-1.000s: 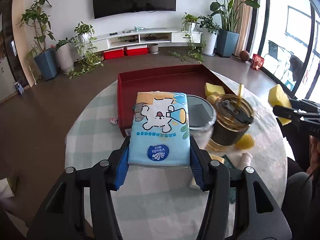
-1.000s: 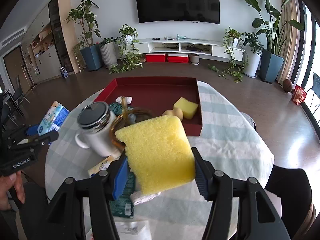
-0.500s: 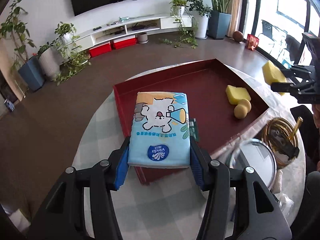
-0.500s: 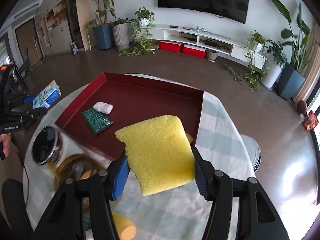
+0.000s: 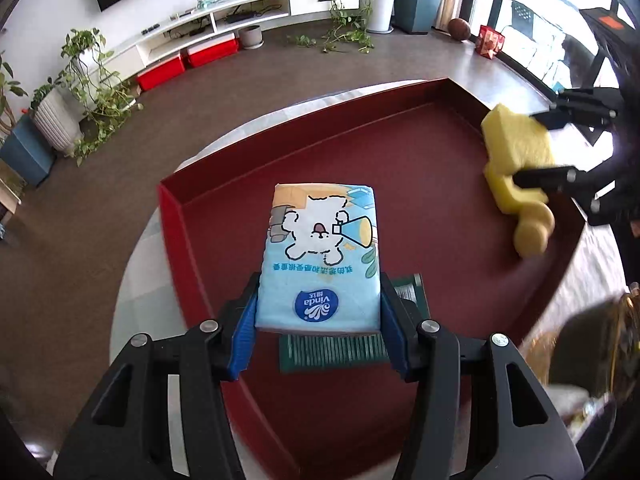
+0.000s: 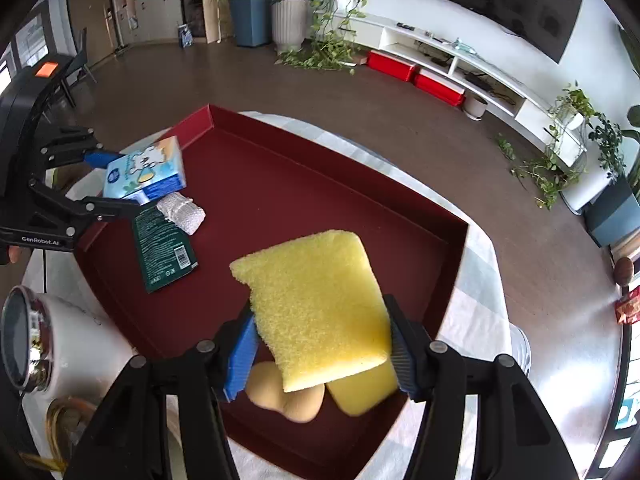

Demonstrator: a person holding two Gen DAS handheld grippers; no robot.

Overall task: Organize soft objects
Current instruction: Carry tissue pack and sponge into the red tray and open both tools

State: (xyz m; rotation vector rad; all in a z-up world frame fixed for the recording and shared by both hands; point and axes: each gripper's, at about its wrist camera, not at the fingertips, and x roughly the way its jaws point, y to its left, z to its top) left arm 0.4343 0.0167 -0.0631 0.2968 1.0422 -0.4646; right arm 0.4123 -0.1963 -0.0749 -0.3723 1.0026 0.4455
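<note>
The red tray point(image 6: 280, 184) fills mid-frame in both views; lower each load onto bare floor before letting go. The left gripper point(image 5: 318, 320) pinches a blue tissue pack point(image 5: 320, 256) at centre, directly over a green packet point(image 5: 340, 352), and the right gripper point(image 6: 320, 344) pinches a yellow sponge point(image 6: 316, 308) at lower centre. Beneath it lie a second sponge point(image 6: 364, 392) and a tan ball point(image 6: 288, 396); a white gauze roll point(image 6: 182, 212) sits at left.

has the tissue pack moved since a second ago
Yes. The tissue pack, held by the left gripper, has moved forward from above the tablecloth to over the red tray.
</note>
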